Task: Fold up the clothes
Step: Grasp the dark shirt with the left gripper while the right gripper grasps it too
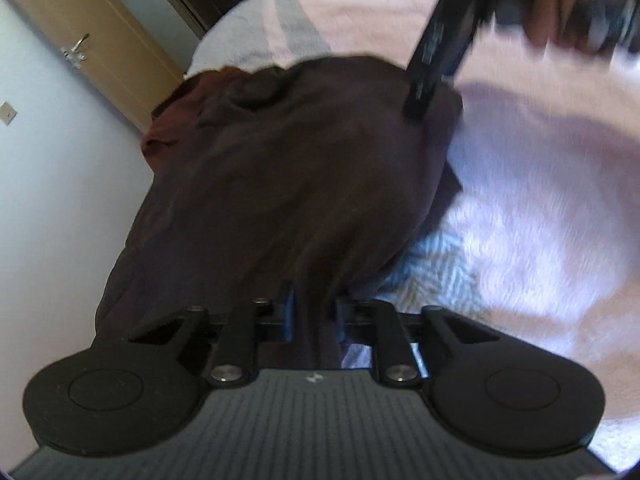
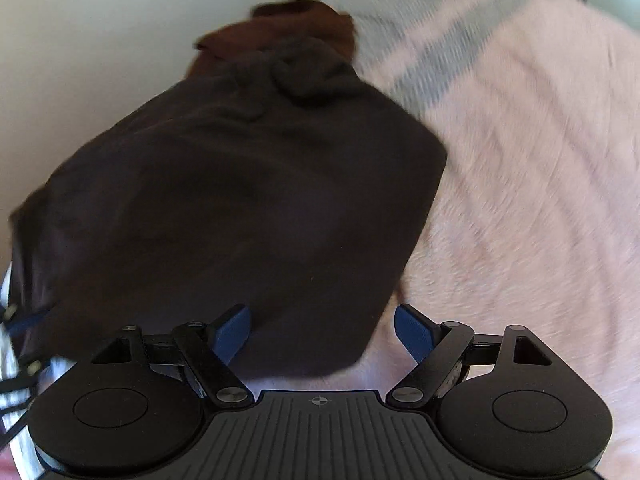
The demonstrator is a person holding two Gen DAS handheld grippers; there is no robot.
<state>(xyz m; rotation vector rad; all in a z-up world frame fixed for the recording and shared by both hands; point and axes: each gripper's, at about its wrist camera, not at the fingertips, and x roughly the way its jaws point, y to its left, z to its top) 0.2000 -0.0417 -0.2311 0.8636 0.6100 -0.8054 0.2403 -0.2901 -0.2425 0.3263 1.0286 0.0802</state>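
You are pinching the near edge of the dark shirt (image 1: 280, 184) in your left gripper (image 1: 314, 320). It is running lengthwise away from those jaws across the bed (image 1: 540, 200). Your right gripper (image 2: 322, 336) is hanging released, its jaws straddling the shirt's corner.

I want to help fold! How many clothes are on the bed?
2 that I can see: a dark brown garment spread on the pink blanket, pinched by the left gripper, and a reddish one bunched at its far end. More could be hidden underneath.
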